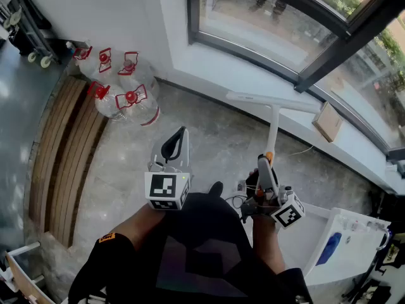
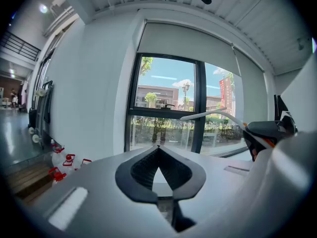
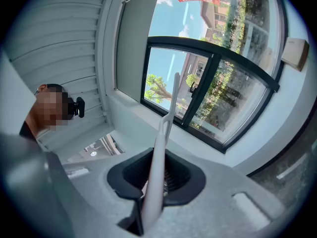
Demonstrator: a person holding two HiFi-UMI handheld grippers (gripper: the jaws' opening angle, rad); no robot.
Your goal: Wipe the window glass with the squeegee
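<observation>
My right gripper (image 1: 266, 168) is clamped on the slim white plastic handle of the T-shaped white squeegee (image 1: 273, 114). In the right gripper view the handle runs straight up between the jaws, blade edge-on at the top. My left gripper (image 1: 175, 145) is closed, tips together w/ nothing between them, and hangs idle just beside the right one.

The squeegee blade sits over the pale sill, below the big black-framed window glass (image 1: 253, 18) and, as far as I can judge, short of touching it, so no wiping contact yet.

Risks from here:
- I'm holding the handle near its bottom end, so pressing the blade on the glass could make it twist or slip in the jaws.
- The blade end is near the small brown cardboard box (image 1: 329, 120) on the sill – a low sweep could knock it off.
- The dark centre frame bar splits the pane – the blade may snag on it mid-stroke.
</observation>
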